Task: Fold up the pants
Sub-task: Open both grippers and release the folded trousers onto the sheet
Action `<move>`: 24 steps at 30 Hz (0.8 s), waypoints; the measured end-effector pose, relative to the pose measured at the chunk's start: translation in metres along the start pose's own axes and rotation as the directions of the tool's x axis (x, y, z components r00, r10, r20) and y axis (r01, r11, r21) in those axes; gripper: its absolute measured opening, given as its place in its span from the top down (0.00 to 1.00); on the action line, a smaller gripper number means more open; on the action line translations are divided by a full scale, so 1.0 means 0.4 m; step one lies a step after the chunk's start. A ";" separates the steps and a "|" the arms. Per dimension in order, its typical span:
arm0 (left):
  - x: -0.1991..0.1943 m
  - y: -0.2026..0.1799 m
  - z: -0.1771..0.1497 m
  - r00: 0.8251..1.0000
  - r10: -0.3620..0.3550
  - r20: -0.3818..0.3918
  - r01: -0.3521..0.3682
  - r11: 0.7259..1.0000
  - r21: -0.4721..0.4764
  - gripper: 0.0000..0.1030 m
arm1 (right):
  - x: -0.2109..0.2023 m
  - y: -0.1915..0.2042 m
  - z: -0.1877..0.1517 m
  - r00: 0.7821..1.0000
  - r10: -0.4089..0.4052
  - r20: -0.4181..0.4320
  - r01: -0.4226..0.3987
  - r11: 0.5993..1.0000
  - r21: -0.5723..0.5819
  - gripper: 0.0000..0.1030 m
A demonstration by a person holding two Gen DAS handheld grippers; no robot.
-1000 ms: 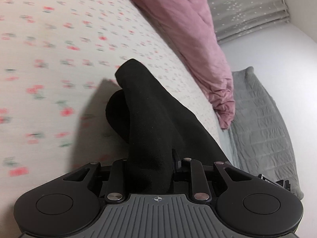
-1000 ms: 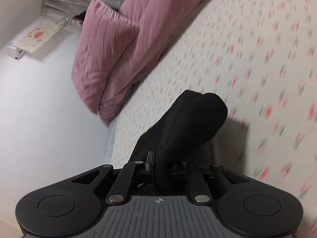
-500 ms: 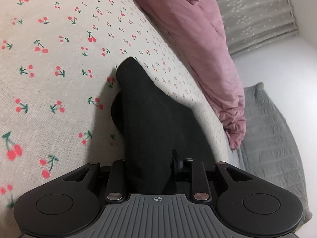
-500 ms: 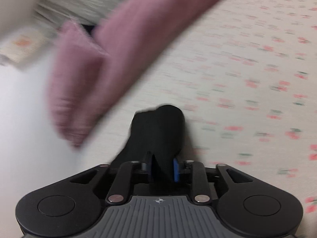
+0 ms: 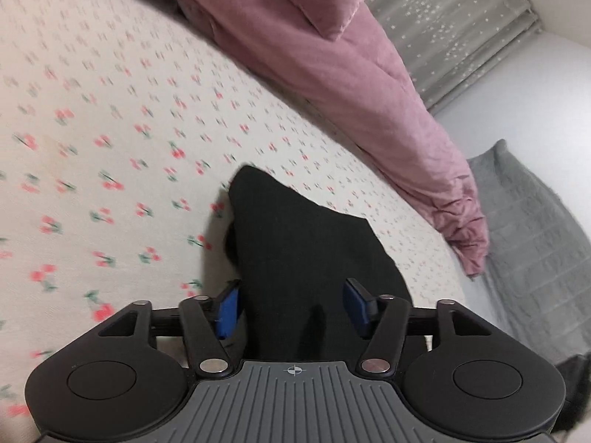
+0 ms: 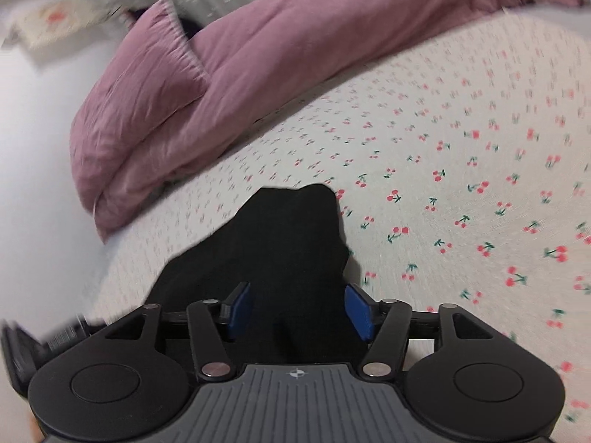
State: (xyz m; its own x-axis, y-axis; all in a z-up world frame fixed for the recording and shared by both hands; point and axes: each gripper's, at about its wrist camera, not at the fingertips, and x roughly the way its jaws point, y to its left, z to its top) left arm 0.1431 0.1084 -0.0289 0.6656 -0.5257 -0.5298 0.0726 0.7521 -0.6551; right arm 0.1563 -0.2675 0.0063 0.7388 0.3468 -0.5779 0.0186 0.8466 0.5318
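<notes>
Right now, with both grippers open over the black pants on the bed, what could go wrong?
1. The jaws of the left gripper and the right gripper have just been opening, and the black pants lie between the blue pads, so a pad may snag the cloth on pulling back.
2. The released fold looks bunched on the cherry-print sheet and may slump open.

Hidden, cropped, smeared

Black pants (image 5: 303,258): near end hidden behind the gripper body in both views, so no fold line readable. Cherry sheet (image 5: 92,140) smeared at left. Pink duvet (image 6: 295,37) cropped by top edge. Blurred white item (image 6: 51,24), upper left: unidentifiable.
</notes>
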 end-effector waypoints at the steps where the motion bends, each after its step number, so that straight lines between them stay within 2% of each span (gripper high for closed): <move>1: -0.017 -0.007 -0.004 1.000 0.020 0.004 -0.020 1.000 0.018 0.40 | -0.032 0.022 -0.025 1.000 -0.028 0.008 0.028 0.996 -0.086 0.36; 3: -0.045 -0.023 -0.012 0.998 0.064 0.012 -0.064 0.996 0.054 0.35 | -0.060 0.038 -0.048 0.998 -0.057 0.027 0.060 0.986 -0.157 0.32; 8: -0.110 -0.063 -0.060 0.987 0.160 0.037 -0.164 0.968 0.189 0.29 | -0.107 0.049 -0.079 0.993 -0.107 0.059 0.116 0.976 -0.187 0.27; 10: -0.134 -0.073 -0.082 0.984 0.175 0.026 -0.176 0.958 0.224 0.23 | -0.129 0.055 -0.096 0.990 -0.125 0.069 0.136 0.972 -0.192 0.26; 14: -0.174 -0.093 -0.118 0.982 0.190 -0.002 -0.184 0.953 0.240 0.18 | -0.176 0.084 -0.148 0.971 -0.210 0.113 0.234 0.928 -0.290 0.21; 16: -0.194 -0.112 -0.141 0.976 0.215 0.011 -0.210 0.936 0.281 0.12 | -0.191 0.089 -0.166 0.964 -0.235 0.125 0.263 0.915 -0.307 0.19; 21: -0.216 -0.145 -0.214 0.955 0.294 0.047 -0.287 0.870 0.402 0.07 | -0.204 0.091 -0.195 0.959 -0.253 0.124 0.281 0.897 -0.342 0.12; 24: -0.211 -0.147 -0.248 0.949 0.315 0.029 -0.298 0.860 0.415 0.06 | -0.209 0.103 -0.226 0.948 -0.286 0.137 0.317 0.866 -0.387 0.11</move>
State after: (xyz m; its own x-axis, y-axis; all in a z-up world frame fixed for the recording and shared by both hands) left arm 0.0090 0.0690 0.0009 0.6759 -0.2499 -0.6933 0.1718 0.9683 -0.1816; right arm 0.0345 -0.2248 0.0205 0.7874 0.0316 -0.6157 -0.0104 0.9992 0.0379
